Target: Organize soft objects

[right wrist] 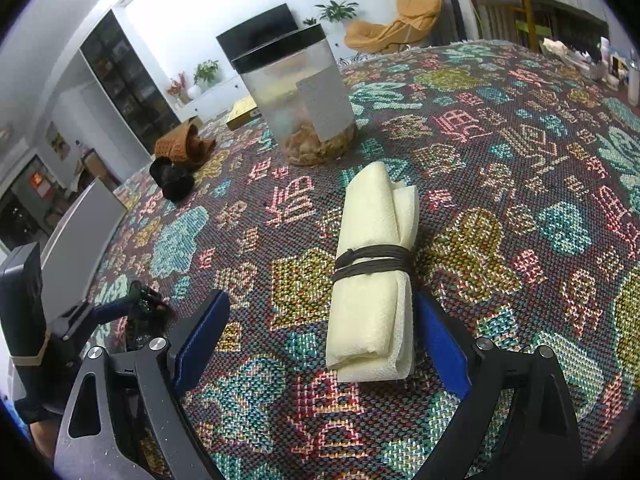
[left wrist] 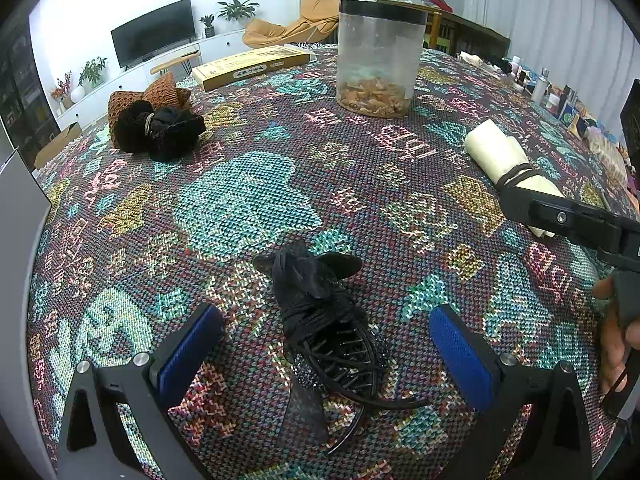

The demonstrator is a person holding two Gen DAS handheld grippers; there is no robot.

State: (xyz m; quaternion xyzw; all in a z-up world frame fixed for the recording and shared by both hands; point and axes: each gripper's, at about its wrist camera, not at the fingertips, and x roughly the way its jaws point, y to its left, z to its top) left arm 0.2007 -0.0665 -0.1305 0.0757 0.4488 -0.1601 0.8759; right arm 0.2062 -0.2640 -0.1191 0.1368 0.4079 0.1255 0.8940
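Note:
A black fabric bundle held in a black claw clip (left wrist: 324, 320) lies on the patterned tablecloth between the fingers of my open left gripper (left wrist: 326, 338). A cream cloth roll tied with a dark band (right wrist: 374, 276) lies between the fingers of my open right gripper (right wrist: 320, 336); the roll also shows in the left wrist view (left wrist: 506, 164). The right pad (right wrist: 440, 340) is close to the roll's edge. A black bundle (left wrist: 160, 130) lies against a brown knit cloth (left wrist: 160, 94) at the far left.
A clear jar with a black lid (left wrist: 378, 58) stands mid-table. A yellow flat box (left wrist: 250, 66) lies at the far edge. Small bottles and boxes (left wrist: 560, 100) crowd the right side. A grey panel (right wrist: 80, 248) stands at the table's left edge.

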